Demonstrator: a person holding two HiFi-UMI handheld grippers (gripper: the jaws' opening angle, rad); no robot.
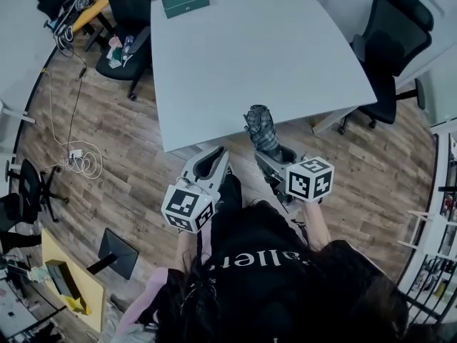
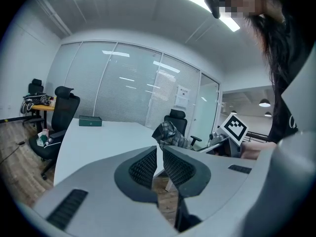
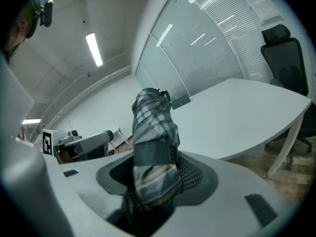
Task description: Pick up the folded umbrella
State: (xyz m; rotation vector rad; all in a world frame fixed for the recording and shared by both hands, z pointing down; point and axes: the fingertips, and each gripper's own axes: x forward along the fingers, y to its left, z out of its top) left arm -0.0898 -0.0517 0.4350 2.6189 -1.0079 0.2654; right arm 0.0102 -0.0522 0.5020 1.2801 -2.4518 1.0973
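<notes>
The folded umbrella (image 1: pixel 261 129) (image 3: pixel 152 132) is grey plaid with a dark strap round it. My right gripper (image 1: pixel 277 154) (image 3: pixel 154 174) is shut on it, and the umbrella sticks out past the jaws, lifted off the white table (image 1: pixel 250 56) near its front edge. In the left gripper view the umbrella (image 2: pixel 170 134) shows to the right. My left gripper (image 1: pixel 210 161) (image 2: pixel 158 168) hangs beside it over the floor, its jaws nearly together with nothing between them.
A green box (image 1: pixel 185 1) lies at the table's far left corner. Black office chairs stand at the right (image 1: pixel 389 56) and at the far left (image 1: pixel 125 45). Cables (image 1: pixel 78 159) trail on the wooden floor at the left. A person's dark shirt (image 1: pixel 264 277) fills the bottom.
</notes>
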